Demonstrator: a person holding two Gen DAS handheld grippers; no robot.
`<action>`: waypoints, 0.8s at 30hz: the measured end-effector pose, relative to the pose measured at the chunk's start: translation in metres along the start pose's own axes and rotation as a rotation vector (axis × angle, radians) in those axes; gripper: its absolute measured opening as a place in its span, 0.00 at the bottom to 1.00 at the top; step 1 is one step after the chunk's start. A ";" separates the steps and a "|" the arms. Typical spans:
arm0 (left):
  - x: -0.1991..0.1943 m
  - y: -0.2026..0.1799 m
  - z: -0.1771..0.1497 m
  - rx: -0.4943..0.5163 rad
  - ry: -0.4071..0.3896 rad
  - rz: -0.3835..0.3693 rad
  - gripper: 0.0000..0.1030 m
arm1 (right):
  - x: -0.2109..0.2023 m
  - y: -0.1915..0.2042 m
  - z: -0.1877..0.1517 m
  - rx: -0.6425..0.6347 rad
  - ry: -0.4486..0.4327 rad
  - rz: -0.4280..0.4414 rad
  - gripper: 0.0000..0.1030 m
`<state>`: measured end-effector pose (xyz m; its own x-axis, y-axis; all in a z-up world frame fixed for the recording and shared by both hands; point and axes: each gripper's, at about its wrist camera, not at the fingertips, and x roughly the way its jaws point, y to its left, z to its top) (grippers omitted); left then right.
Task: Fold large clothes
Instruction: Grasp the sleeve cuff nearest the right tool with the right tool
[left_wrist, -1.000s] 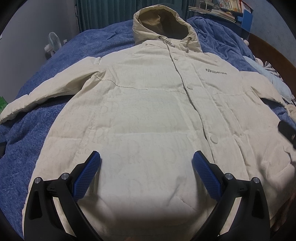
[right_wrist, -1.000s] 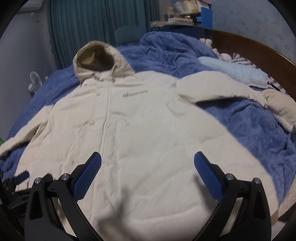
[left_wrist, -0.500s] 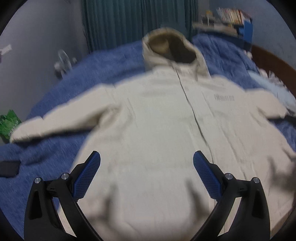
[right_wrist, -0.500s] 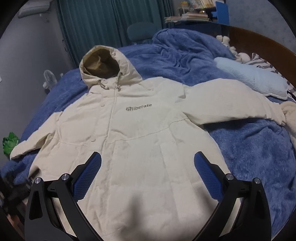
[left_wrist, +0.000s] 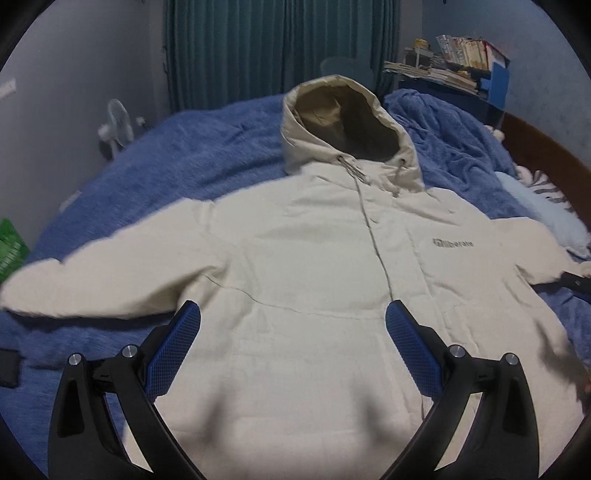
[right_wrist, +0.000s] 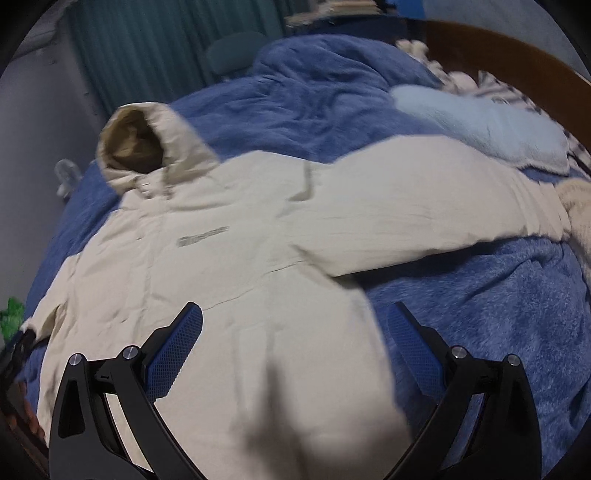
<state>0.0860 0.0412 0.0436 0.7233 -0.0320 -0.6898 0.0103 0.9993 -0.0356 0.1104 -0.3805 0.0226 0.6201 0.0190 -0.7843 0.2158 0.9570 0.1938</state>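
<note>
A large cream hooded jacket (left_wrist: 314, 266) lies front up and spread flat on a blue blanket (left_wrist: 192, 162), hood (left_wrist: 343, 118) at the far end, both sleeves stretched out sideways. My left gripper (left_wrist: 293, 325) hovers open above the jacket's lower left front, nothing between its blue pads. In the right wrist view the same jacket (right_wrist: 207, 280) fills the left and middle, its right sleeve (right_wrist: 424, 218) reaching toward the pillows. My right gripper (right_wrist: 295, 325) hangs open over the jacket's right side seam, empty. The hem is hidden below both grippers.
A light blue pillow (right_wrist: 480, 122) and a cream knit item (right_wrist: 580, 206) lie by the brown headboard (right_wrist: 509, 51). Teal curtains (left_wrist: 266, 48), a small fan (left_wrist: 118, 122) and a shelf of books (left_wrist: 454, 62) stand beyond the bed. A green bag (left_wrist: 11, 247) sits at far left.
Both grippers have pulled back and risen from the jacket; the left view now takes in the whole jacket, and the right gripper has swung toward the right sleeve. Both stayed open.
</note>
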 end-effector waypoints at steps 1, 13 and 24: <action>0.006 0.003 -0.006 -0.005 0.009 -0.013 0.94 | 0.005 -0.006 0.003 0.013 0.008 -0.010 0.94; 0.036 0.005 -0.028 -0.023 0.099 -0.019 0.94 | 0.045 -0.047 0.025 0.075 0.054 -0.057 0.94; 0.039 0.023 -0.017 -0.061 0.052 0.057 0.94 | 0.048 -0.088 0.026 0.271 0.073 0.031 0.67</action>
<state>0.1026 0.0631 0.0030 0.6846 0.0221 -0.7286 -0.0728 0.9966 -0.0381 0.1407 -0.4715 -0.0163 0.5755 0.0769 -0.8142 0.3975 0.8437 0.3607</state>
